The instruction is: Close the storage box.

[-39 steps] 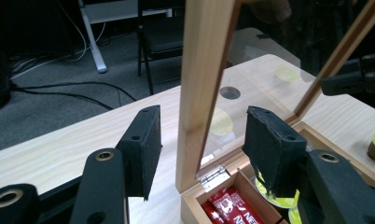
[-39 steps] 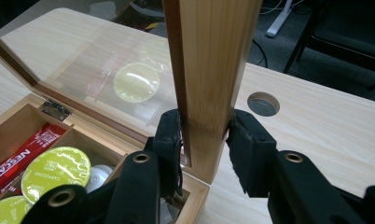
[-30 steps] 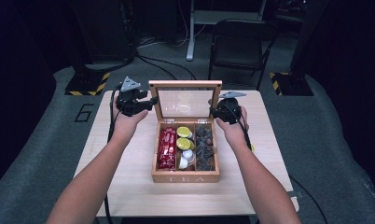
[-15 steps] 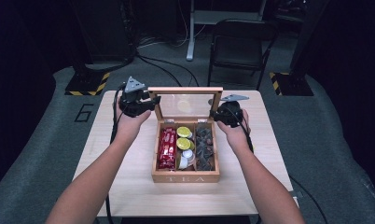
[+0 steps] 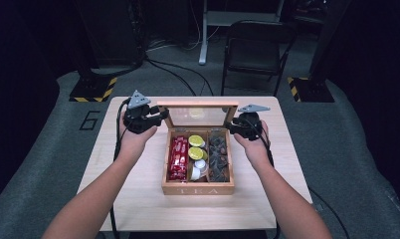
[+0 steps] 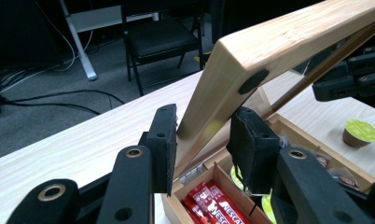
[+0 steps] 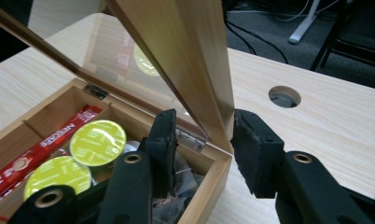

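Observation:
A wooden tea box (image 5: 198,189) sits mid-table with its glass-paned lid (image 5: 198,105) raised and tilted towards me. Inside are red sachets (image 5: 178,157), green-topped capsules (image 5: 196,147) and dark tea bags (image 5: 219,157). My left gripper (image 5: 160,114) is at the lid's left edge and my right gripper (image 5: 232,125) at its right edge. In the left gripper view the lid frame (image 6: 279,42) runs between the pads of the left gripper (image 6: 202,144). In the right gripper view the right gripper (image 7: 204,140) likewise holds the lid frame (image 7: 185,56) just above the hinge.
A loose green-topped capsule (image 6: 360,133) stands on the table (image 5: 138,199) behind the box. A round cable hole (image 7: 284,96) lies in the tabletop to the right of the box. A black chair (image 5: 252,50) and cables are on the floor beyond the far edge.
Both grippers have come slightly towards me and down. The lid has tilted with them, from nearly upright to leaning over the box.

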### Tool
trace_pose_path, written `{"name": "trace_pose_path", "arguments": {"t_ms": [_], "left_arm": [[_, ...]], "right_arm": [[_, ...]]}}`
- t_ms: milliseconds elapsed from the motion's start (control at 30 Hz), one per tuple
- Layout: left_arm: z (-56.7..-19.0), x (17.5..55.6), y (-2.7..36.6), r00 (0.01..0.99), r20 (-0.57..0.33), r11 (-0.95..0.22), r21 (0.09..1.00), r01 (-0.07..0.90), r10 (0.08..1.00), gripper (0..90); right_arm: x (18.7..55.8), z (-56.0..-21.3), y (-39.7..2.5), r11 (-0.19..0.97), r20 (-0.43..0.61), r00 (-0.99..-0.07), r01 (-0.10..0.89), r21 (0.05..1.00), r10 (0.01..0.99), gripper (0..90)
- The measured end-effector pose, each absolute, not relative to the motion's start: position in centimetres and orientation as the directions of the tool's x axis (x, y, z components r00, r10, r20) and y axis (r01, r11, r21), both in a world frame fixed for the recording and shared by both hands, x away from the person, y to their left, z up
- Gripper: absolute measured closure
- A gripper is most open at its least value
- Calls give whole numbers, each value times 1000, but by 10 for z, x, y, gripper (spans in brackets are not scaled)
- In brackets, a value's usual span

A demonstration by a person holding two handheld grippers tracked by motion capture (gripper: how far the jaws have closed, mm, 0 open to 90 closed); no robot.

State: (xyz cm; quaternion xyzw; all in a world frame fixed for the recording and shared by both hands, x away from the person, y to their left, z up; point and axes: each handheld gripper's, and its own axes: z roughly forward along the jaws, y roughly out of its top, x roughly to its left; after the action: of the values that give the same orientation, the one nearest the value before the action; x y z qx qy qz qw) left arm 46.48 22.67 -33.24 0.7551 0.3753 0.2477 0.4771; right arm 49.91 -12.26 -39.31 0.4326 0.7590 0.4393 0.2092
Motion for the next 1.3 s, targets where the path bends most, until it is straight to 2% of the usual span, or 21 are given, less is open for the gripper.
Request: {"name": "trace_pose_path", "arguments": {"t_ms": [300, 633, 1000, 1300], "left_arm": [[-342, 452, 229, 607, 13, -253, 916, 312, 795, 613], [-353, 433, 233, 638, 18, -285, 904, 318, 770, 600], [-366, 418, 235, 651, 10, -295, 896, 330, 759, 592], [-377, 406, 238, 662, 1, -298, 893, 336, 750, 595]], "right_arm": [[478, -384, -123, 301, -9, -582, 407, 862, 813, 532], [457, -375, -136, 250, 49, -605, 401, 881, 795, 505], [425, -373, -132, 326, -44, -647, 324, 888, 762, 480], [405, -383, -134, 300, -11, -653, 333, 894, 757, 467]]}}
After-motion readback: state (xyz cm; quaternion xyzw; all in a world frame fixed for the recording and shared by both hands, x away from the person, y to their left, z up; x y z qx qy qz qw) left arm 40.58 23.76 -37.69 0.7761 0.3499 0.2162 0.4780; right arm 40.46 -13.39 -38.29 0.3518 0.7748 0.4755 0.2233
